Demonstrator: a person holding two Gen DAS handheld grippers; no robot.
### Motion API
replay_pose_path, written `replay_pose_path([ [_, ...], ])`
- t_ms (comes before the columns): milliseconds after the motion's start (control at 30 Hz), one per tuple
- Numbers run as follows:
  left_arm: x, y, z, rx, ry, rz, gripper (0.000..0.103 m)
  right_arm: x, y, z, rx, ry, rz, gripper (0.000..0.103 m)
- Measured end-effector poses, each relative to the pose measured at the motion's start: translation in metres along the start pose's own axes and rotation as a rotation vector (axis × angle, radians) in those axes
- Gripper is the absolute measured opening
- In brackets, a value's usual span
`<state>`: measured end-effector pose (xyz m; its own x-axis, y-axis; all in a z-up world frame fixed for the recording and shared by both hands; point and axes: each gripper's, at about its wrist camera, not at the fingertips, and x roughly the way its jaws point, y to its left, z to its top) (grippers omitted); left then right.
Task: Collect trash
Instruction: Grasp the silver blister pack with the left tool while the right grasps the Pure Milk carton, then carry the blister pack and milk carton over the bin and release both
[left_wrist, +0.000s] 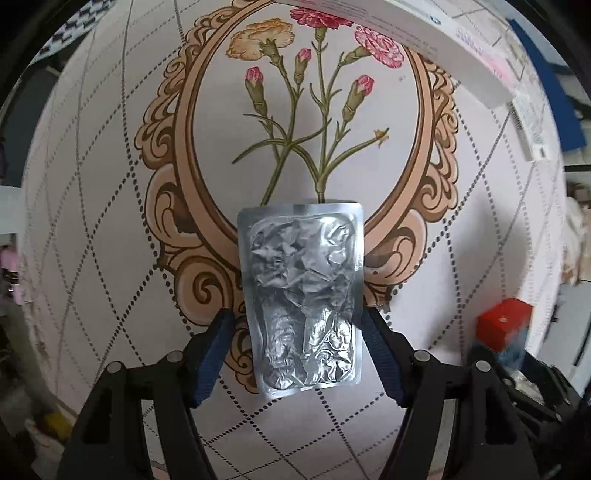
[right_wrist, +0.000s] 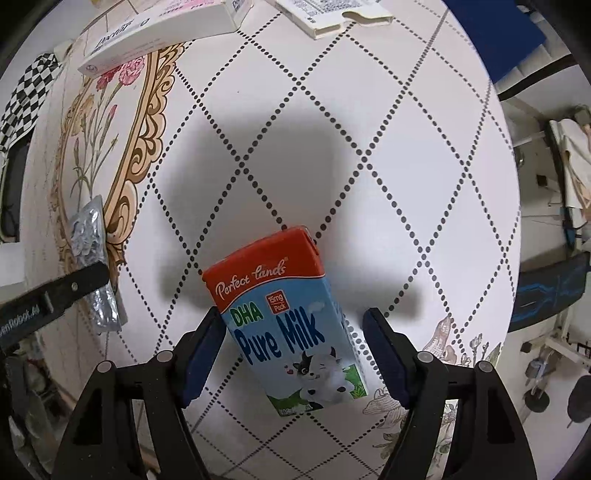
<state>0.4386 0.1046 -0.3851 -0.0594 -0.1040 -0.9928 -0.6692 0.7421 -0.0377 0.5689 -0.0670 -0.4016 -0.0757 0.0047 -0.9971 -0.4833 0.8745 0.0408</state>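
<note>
The jaws of the left gripper (left_wrist: 298, 325) are standing open on both sides of the crumpled silver foil pouch (left_wrist: 303, 299), which is lying flat on the desk (left_wrist: 461, 236) with the floral cloth; the pads seem to be touching its edges, but I cannot tell for sure. The right gripper (right_wrist: 294, 325) is also open, straddling the small red-and-blue cardboard milk carton (right_wrist: 286, 325) lying on its side, probably lined up for closing. Two white flat paper boxes (right_wrist: 159, 35) are resting far behind, and nothing is blocking either grasp.
</note>
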Motion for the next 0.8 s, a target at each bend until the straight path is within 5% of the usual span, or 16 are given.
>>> replay_pose_path([
  [67,0.001,-0.007,-0.005,0.017,-0.033,0.017,0.065,-0.002,0.006,-0.005,-0.005,-0.017,-0.042,0.061],
  [133,-0.002,-0.020,-0.003,0.043,-0.057,0.017,0.048,-0.002,0.013,-0.018,-0.012,-0.030,-0.038,0.061],
  [267,-0.012,-0.034,-0.015,0.104,-0.101,0.042,0.037,-0.001,0.017,-0.033,-0.008,-0.036,-0.042,0.060],
  [333,-0.022,-0.034,-0.026,0.128,-0.129,0.040,0.023,-0.002,0.016,-0.045,-0.003,-0.044,-0.037,0.060],
  [600,-0.046,-0.030,-0.046,0.155,-0.210,0.000,0.003,-0.017,0.032,-0.094,0.007,-0.097,-0.014,0.059],
  [800,-0.064,-0.014,-0.080,0.188,-0.274,-0.004,0.003,-0.038,0.044,-0.129,0.011,-0.150,-0.001,0.059],
])
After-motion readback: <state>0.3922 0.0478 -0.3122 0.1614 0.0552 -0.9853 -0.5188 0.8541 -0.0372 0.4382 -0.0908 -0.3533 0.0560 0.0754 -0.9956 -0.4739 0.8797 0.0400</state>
